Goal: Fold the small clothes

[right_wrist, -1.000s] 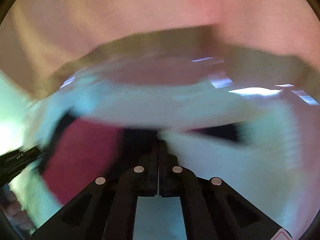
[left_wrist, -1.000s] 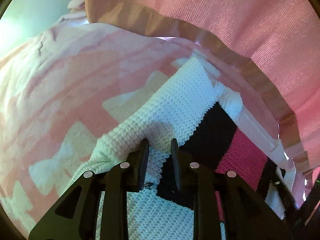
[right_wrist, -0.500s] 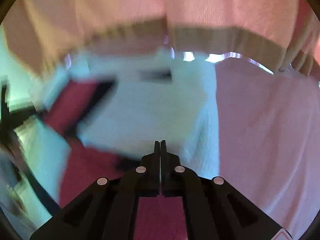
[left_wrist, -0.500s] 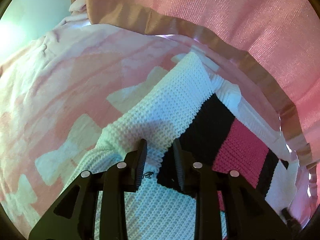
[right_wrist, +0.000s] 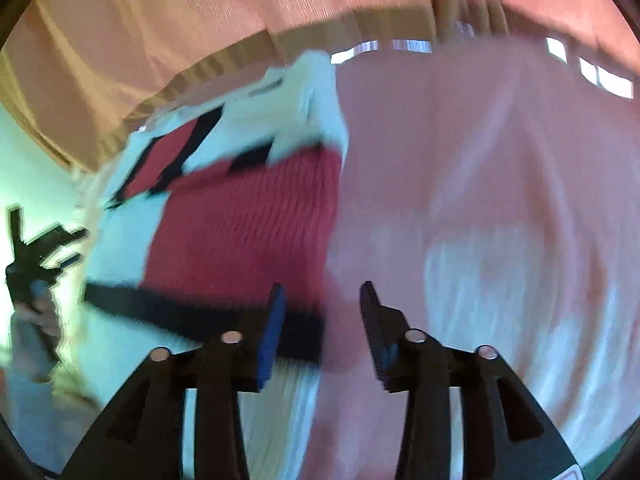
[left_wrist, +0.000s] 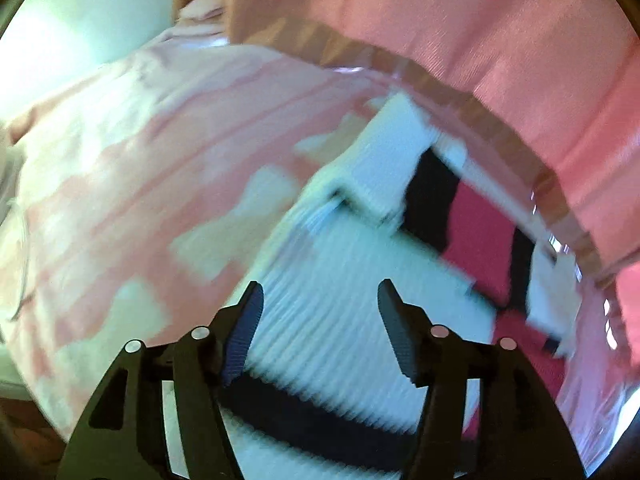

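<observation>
Lying on the bed, the knitted sweater (left_wrist: 340, 320) is white with red and black bands, and one white flap is already doubled over its body, so a fold looks laid down. It rests on a pink bedspread (left_wrist: 140, 152) printed with pale bow shapes, close under the hem of a pink curtain (left_wrist: 480, 40) at the far side.

What changed is the grip. A second ago the left tongs (left_wrist: 318, 300) were nearly closed on the white knit and the right tongs (right_wrist: 322, 300) were pressed fully together; now both pairs stand well apart with nothing between them. The left pair hangs over the white panel; the right pair sits at the sweater's right edge, one finger (right_wrist: 272, 320) over the black band and the other over bare bedspread. Both views are smeared by motion, so whether either finger touches the cloth cannot be told.

My reading is that the cloth has just been let go after a fold, and the next step is a fresh hold for another fold or a smoothing pass.

Counted: one sweater, one bedspread, one curtain, two tongs. The left tongs also show at the left rim of the right view, in the person's hand (right_wrist: 36, 316).
</observation>
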`<action>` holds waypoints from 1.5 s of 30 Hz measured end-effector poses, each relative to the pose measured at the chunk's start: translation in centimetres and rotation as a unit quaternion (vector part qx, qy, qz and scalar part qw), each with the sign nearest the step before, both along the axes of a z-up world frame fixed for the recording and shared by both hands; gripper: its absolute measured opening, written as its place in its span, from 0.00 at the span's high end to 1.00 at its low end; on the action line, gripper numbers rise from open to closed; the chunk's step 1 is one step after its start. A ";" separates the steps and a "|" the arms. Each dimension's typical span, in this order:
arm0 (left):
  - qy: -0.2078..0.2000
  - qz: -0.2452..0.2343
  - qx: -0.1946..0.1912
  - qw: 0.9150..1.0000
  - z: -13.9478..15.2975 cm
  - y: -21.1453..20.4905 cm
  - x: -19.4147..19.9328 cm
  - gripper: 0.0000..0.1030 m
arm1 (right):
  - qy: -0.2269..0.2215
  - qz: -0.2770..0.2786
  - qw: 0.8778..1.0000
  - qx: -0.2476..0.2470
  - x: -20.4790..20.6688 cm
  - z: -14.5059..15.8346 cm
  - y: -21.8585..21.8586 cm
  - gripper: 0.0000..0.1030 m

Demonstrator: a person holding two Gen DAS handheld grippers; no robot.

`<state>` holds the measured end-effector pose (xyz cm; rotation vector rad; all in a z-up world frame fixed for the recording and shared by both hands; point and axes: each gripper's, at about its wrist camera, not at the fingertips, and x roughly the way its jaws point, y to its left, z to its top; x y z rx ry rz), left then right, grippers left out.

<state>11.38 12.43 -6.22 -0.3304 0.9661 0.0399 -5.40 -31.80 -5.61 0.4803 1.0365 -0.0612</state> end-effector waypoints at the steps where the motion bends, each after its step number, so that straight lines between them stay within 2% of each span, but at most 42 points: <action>1: 0.006 -0.007 -0.009 1.000 -0.7 0.8 -1.7 0.43 | 0.003 0.003 1.000 0.006 -1.9 -0.3 0.7 0.53; 4: 0.024 0.000 -0.022 0.999 -2.5 2.8 -5.8 0.36 | 0.008 0.021 1.000 0.008 -5.7 -0.9 2.4 0.45; 8: 0.044 0.009 -0.048 0.998 -4.2 4.4 -9.6 0.26 | 0.032 0.050 0.998 0.036 -8.6 -2.8 4.8 0.44; 9: 0.038 0.008 -0.055 0.998 -4.3 4.5 -10.3 0.25 | 0.019 0.049 0.998 0.037 -9.3 -2.7 5.2 0.43; 12: 0.029 -0.013 -0.036 0.999 -4.5 3.8 -11.7 0.22 | 0.008 0.059 0.997 0.042 -9.8 -2.7 5.9 0.45; 13: 0.029 -0.019 -0.028 0.999 -4.4 3.5 -11.8 0.24 | 0.002 0.060 0.997 0.042 -9.6 -2.9 6.2 0.48; 14: 0.029 -0.027 -0.014 0.999 -4.4 3.0 -11.8 0.36 | -0.002 0.060 0.997 0.038 -9.6 -2.9 6.3 0.75; 15: 0.025 -0.040 -0.005 0.999 -4.3 2.6 -11.6 0.68 | 0.003 0.059 0.998 0.034 -9.1 -3.3 6.1 0.93; 16: 0.028 -0.053 -0.013 0.998 -4.4 2.4 -11.3 0.86 | 0.003 0.054 0.998 0.044 -8.6 -3.5 5.9 0.93; 17: 0.038 -0.060 -0.036 0.997 -4.6 2.5 -11.1 0.89 | -0.002 0.041 0.997 0.065 -8.6 -3.5 5.2 0.94; 19: 0.023 -0.056 -0.059 0.996 -3.3 2.5 -11.8 0.90 | -0.027 0.026 0.998 0.058 -9.1 -2.0 4.1 0.94; 22: -0.009 -0.083 -0.069 0.994 -0.7 1.5 -14.3 0.90 | -0.069 0.005 0.997 0.026 -11.6 2.2 1.5 0.94; 23: -0.013 -0.099 -0.072 0.992 0.1 0.9 -15.5 0.92 | -0.075 -0.001 0.997 0.009 -13.1 3.7 0.4 0.94; 25: -0.009 -0.118 -0.070 0.991 0.6 -0.1 -17.4 0.96 | -0.069 -0.006 0.997 -0.015 -14.5 4.9 -0.4 0.94; 27: 0.005 -0.126 -0.060 0.990 -0.1 -1.2 -19.2 0.96 | -0.041 -0.008 0.999 -0.035 -15.7 4.6 -0.4 0.94; 29: 0.023 -0.132 -0.049 0.990 -1.5 -1.8 -20.2 0.96 | -0.008 -0.010 0.999 -0.030 -16.6 2.9 -0.1 0.94; 32: 0.050 -0.125 -0.046 0.990 -3.5 -1.6 -21.9 0.96 | 0.008 -0.007 1.000 -0.017 -16.9 1.6 0.7 0.94; 36: 0.052 -0.135 -0.049 0.988 -3.0 -0.6 -24.1 0.96 | 0.015 0.002 1.000 -0.014 -18.8 1.9 1.5 0.94; 40: 0.054 -0.165 -0.059 0.983 -1.4 -0.4 -26.6 0.97 | 0.036 0.021 0.999 -0.021 -21.3 2.8 1.9 0.94; 41: 0.053 -0.177 -0.072 0.980 -0.4 -0.3 -27.6 0.97 | 0.037 0.029 0.999 -0.019 -22.4 3.5 2.0 0.94; 43: 0.039 -0.192 -0.100 0.976 2.1 0.0 -29.0 0.97 | 0.025 0.031 0.999 -0.012 -23.5 5.1 1.9 0.94; 45: 0.008 -0.202 -0.113 0.973 5.4 0.2 -29.3 0.97 | -0.015 0.033 0.999 -0.009 -23.9 8.5 1.5 0.94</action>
